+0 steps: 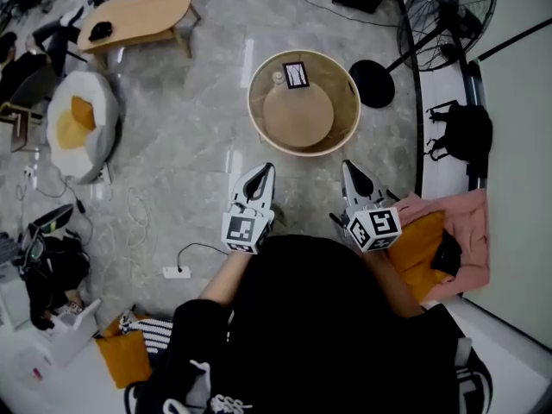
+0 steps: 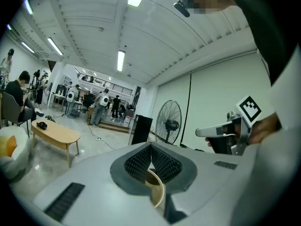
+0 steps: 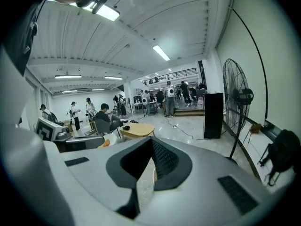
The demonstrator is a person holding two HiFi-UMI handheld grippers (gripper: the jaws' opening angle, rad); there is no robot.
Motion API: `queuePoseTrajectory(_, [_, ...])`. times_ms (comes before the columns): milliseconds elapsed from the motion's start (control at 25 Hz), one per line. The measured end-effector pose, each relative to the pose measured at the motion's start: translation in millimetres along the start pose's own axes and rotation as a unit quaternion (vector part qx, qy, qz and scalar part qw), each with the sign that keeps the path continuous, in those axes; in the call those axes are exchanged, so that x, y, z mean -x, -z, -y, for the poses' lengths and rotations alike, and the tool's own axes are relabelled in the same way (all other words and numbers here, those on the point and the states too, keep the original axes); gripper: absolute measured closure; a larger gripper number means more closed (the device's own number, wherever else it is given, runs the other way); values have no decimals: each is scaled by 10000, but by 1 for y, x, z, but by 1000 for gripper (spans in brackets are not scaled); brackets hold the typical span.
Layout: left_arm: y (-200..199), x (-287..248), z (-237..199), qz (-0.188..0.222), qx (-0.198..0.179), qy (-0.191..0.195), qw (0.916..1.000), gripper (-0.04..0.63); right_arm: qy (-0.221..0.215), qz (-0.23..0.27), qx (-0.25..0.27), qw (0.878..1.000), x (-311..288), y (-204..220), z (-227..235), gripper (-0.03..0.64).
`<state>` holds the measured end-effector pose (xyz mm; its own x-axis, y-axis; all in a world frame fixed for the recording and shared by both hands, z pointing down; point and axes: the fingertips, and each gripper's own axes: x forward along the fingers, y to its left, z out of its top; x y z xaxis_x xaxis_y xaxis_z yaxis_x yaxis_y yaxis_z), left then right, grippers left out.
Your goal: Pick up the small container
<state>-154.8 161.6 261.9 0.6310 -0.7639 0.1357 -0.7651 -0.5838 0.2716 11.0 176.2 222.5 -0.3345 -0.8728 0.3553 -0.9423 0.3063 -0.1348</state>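
Wooden round tub [image 1: 254,102] stands on the grey stone floor [image 1: 181,145], ahead of the person in the head view. Inside it lies a round wooden disc [image 1: 297,115]. The small container [image 1: 278,78], pale and too small to make out in detail, sits at the far edge of that disc, just beside a black card with white marks [image 1: 296,74]. Neither gripper touches it; both are well apart from it, on the near side of the tub.

Left gripper [image 1: 267,169]: jaws fully together at the tips, nothing held. Through the narrow gap behind the tips its own view shows only a curved piece of the tub's rim.

Right gripper [image 1: 348,166]: jaws meet at the tips, nothing between them; floor alone shows through the gap behind them.

The two grippers are held side by side, both pointing toward the tub, each marker cube nearest the person's body.

Surroundings: an oval wooden low table [image 1: 142,14] at upper left, a standing fan [image 1: 448,7] at upper right with its black base [image 1: 373,83] near the tub, a pink cloth [image 1: 470,218] and an orange cushion [image 1: 418,244] at right.
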Motion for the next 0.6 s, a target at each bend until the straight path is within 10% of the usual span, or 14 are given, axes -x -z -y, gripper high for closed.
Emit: queuePoseTrajectory(600, [-23,-41,-107,178,249,-211,9993,575,-113,-165,604,9980,-105,-26,-53,595])
